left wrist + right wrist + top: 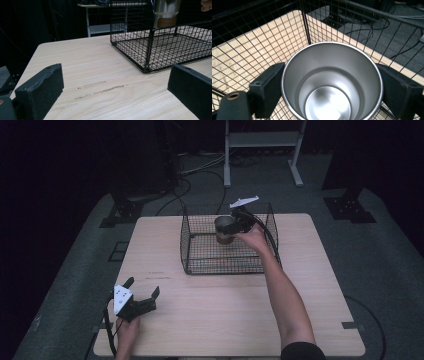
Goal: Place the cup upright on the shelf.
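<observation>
Steel tumbler (332, 82) sits between the right tongs (235, 226), both black jaws pressed against its outer wall, mouth up, long axis upright. In the high view the tumbler (224, 229) is at centre of frame, inside the black wire basket (200, 255) near its far wall; whether its base touches the basket floor or hangs just above, cannot tell. Left tongs (145, 296) are at lower left of frame, jaws spread, gripping nothing, well apart from the basket on the wooden bench (225, 315). Right hand clearly nearer. Left gripper view cuts off the tumbler's top (166, 15); its base is screened by mesh.
</observation>
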The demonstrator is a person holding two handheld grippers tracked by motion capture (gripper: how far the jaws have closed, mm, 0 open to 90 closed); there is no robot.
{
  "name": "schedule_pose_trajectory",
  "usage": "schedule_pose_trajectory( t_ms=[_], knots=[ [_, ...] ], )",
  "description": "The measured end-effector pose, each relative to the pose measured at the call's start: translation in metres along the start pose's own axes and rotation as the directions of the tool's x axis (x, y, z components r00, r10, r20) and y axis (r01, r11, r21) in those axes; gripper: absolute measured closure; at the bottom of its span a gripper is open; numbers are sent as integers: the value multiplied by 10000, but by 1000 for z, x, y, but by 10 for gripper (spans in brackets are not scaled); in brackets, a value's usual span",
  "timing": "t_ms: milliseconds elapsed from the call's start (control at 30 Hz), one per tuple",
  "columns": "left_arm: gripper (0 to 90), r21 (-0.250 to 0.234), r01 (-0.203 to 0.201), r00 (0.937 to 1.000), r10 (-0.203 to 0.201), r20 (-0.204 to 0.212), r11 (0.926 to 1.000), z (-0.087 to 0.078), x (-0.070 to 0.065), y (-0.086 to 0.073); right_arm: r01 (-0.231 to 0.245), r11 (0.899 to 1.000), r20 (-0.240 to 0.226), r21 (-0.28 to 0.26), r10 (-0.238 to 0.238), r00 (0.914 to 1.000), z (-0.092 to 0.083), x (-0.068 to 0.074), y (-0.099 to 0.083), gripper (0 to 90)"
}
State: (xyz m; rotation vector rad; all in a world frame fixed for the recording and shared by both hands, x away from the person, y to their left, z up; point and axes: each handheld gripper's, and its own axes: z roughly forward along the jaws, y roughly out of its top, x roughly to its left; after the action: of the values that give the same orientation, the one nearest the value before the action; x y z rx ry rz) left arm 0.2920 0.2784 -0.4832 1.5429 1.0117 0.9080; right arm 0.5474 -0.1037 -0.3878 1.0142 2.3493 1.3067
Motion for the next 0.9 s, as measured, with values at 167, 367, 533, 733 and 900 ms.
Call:
schedule_pose_trajectory(
  t_ms=[167, 367, 533, 733, 900],
  knots=[
    [0, -25, 15, 10000, -15, 4, 10000, 0, 0, 0, -56, 9998, 46, 184, 55, 10000, 4, -2, -3, 126],
    [0, 0, -17, 10000, 17, 10, 10000, 0, 0, 0, 13, 9988, 118, 492, -19, 9999, 10, -2, -5, 126],
    [0, -19, -6, 10000, 6, 6, 10000, 0, 0, 0, 37, 9966, 200, 820, -54, 9998, 15, -3, -8, 125],
    [0, -12, 48, 10000, -48, -32, 10000, 0, 0, 0, -34, 9959, 239, 901, 12, 9997, 17, -4, -9, 125],
    [0, -15, 22, 10000, -22, -18, 10000, 0, 0, 0, 90, 9937, 296, 1116, -124, 9995, 19, -4, -11, 125]
  ],
)
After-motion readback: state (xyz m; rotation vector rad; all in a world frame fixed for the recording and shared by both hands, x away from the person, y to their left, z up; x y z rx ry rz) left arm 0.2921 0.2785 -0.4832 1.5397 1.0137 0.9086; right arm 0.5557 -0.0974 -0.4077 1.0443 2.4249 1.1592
